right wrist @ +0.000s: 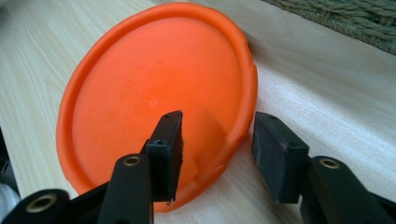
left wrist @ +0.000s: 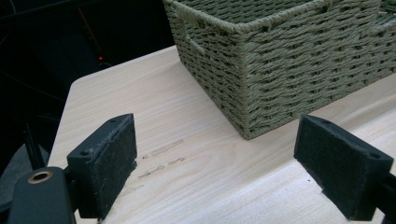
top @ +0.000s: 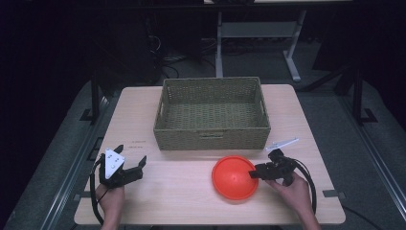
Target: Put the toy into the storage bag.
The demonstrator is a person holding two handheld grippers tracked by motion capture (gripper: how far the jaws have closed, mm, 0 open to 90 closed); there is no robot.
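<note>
One orange plate [top: 234, 177] lies on the table [top: 182, 191] in front of the basket [top: 212, 114]. The right gripper [right wrist: 217, 149] has its jaws apart around the plate's rim, not squeezing yet. Next it should pinch and lift. The left gripper [left wrist: 215, 163] waits wide open.

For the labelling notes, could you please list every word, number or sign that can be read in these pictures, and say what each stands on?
No text can be read.
Faint dark marks on the table, near the basket: too blurred to read.
White strip on the table beside the basket: any print is too small to tell.
Orange plate: no writing on it.
</note>
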